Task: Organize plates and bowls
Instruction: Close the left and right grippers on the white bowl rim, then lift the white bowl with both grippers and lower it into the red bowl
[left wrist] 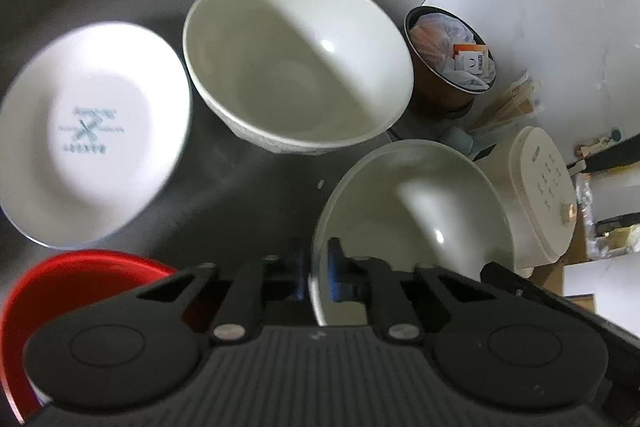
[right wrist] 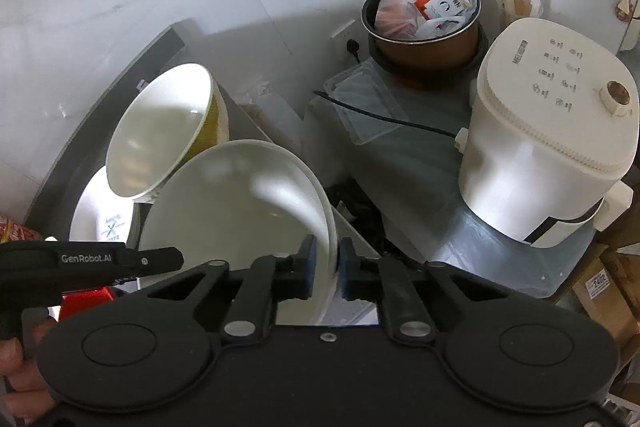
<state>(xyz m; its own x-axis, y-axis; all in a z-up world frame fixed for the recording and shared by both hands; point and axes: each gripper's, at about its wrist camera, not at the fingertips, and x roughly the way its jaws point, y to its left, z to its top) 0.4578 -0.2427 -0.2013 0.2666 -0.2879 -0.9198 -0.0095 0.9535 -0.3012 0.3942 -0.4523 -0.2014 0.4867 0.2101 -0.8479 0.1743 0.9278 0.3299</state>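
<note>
1. Pale glazed ceramic bowl [right wrist: 240, 211] was tilted above the dark tray [left wrist: 240, 187], both the left gripper [left wrist: 318, 267] and right gripper [right wrist: 326, 267] clamped on its rim
2. Likely stiff, slippery, breakable; the rim seemed the best hold

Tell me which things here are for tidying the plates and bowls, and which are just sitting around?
For the job:
- small white ceramic bowl, pinched by both grippers
- big deep white ceramic bowl
- flat white printed plate
- shiny red bowl

Just sitting around:
- cream plastic rice cooker
- brown metal pot stuffed with plastic bags
- black power cord
</note>
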